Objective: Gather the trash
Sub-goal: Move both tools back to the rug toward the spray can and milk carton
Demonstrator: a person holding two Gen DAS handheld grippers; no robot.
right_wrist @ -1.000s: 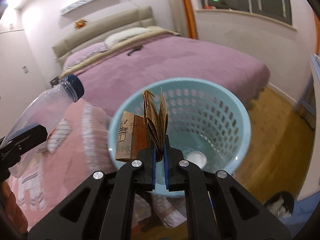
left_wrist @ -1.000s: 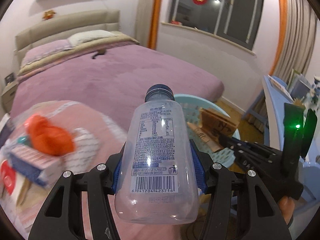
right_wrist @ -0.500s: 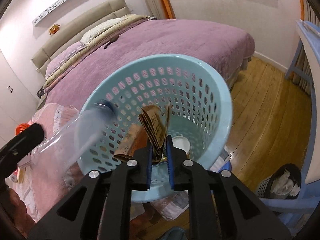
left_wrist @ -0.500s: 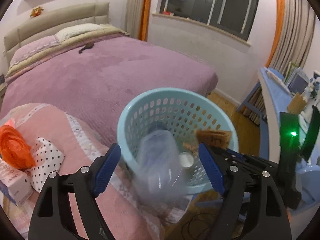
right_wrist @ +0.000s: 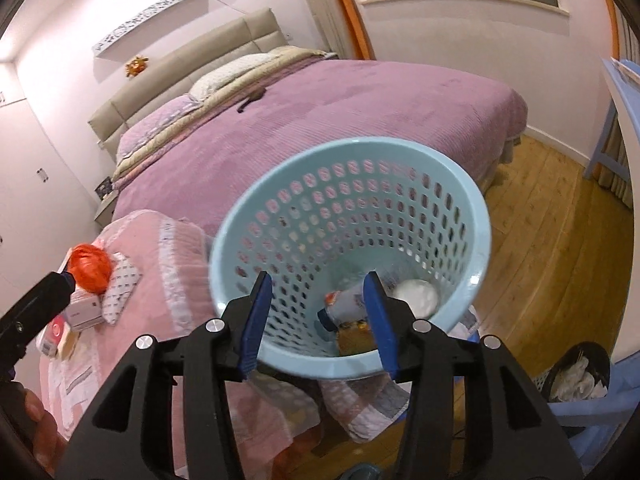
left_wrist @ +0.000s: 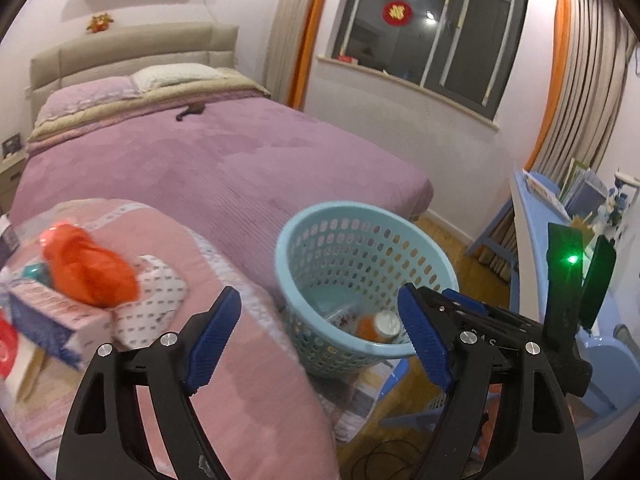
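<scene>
A light blue perforated basket (left_wrist: pixel 320 220) (right_wrist: pixel 480 240) stands by the bed's foot. Inside it lie a clear plastic bottle (right_wrist: pixel 346 304), brown paper (right_wrist: pixel 354 338) and a white lid (right_wrist: pixel 416 296). My left gripper (left_wrist: pixel 320 328) is open and empty, left of and above the basket. My right gripper (right_wrist: pixel 318 316) is open and empty, just over the basket's near rim. On the pink blanket (left_wrist: pixel 240 380) lie an orange plastic bag (left_wrist: pixel 88 268) (right_wrist: pixel 90 266), a polka-dot pouch (left_wrist: pixel 154 300) and small boxes (left_wrist: pixel 52 320).
A large purple bed (left_wrist: pixel 200 160) fills the background. A blue desk (left_wrist: pixel 536 208) with books stands at the right. A dark bin with white rubbish (right_wrist: pixel 576 372) sits on the wood floor (right_wrist: pixel 560 260) at lower right. A blue chair (left_wrist: pixel 608 364) is near my right gripper.
My left gripper let go of the clear bottle, which fell into the basket. My right gripper opened and dropped the brown paper into the basket. Both grippers drew back a little.
</scene>
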